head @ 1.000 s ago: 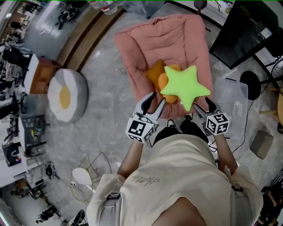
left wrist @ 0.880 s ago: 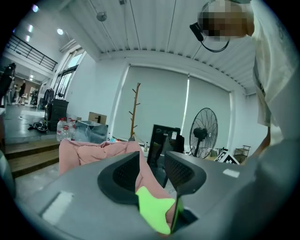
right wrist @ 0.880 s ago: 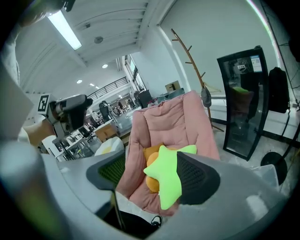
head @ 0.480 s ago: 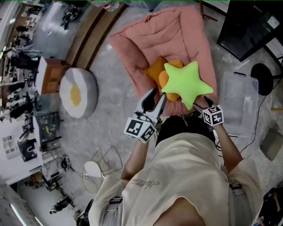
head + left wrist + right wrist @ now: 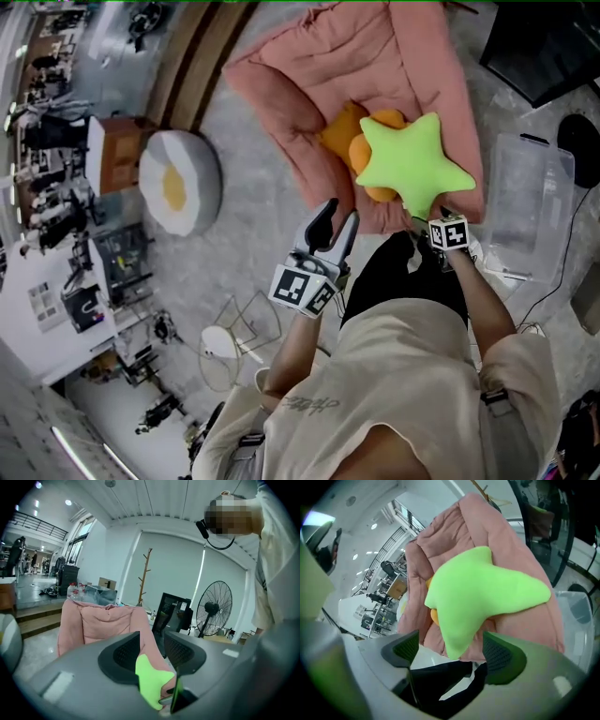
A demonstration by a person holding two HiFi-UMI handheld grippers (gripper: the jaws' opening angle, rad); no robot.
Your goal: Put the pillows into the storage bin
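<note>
The star pillow (image 5: 415, 167) is shining bright green all over. Under it, a second pillow (image 5: 345, 131) is showing orange. The big soft cushion (image 5: 375, 56) beneath them is looking dusty pink. A round pillow (image 5: 178, 183) is looking like a fried egg, with grey sides, a white top and a yellow spot. The floor (image 5: 253, 225) is showing grey with pale cloudy marks. The person is wearing a cream shirt (image 5: 412, 375) and black trousers (image 5: 412, 277). The left gripper (image 5: 337, 214) is looking grey, and its cube (image 5: 302, 289) is showing black and white squares.
</note>
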